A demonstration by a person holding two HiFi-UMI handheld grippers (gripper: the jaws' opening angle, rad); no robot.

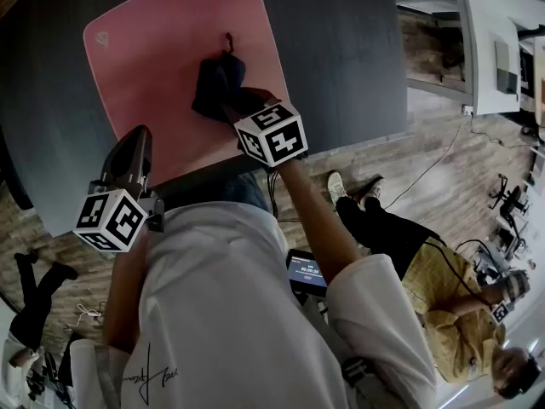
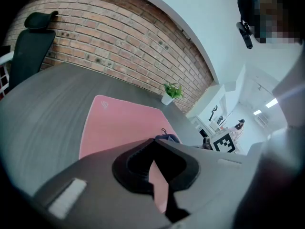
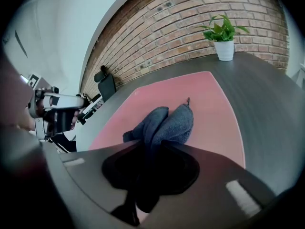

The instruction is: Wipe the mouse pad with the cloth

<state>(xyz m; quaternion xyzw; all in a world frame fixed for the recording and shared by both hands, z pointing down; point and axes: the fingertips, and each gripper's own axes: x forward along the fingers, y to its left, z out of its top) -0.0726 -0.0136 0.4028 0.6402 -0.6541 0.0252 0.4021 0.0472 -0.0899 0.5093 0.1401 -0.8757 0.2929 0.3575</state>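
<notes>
Cloth (image 3: 167, 123), dark blue and bunched into two folds, rests on the pink mouse pad (image 1: 162, 49), long axis near to far, loop end pointing far. Right gripper (image 3: 151, 146) clamps its near end; left gripper (image 2: 152, 141) is closed on nothing, at the pad's near left.

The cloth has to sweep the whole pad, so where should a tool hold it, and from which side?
Probably the near, gathered end of the cloth, from the person's side, low along the mouse pad. The folds bunch there into a ridge the jaws can span, leaving the rest ahead on the pad. The right tool is shut on it that way.
</notes>
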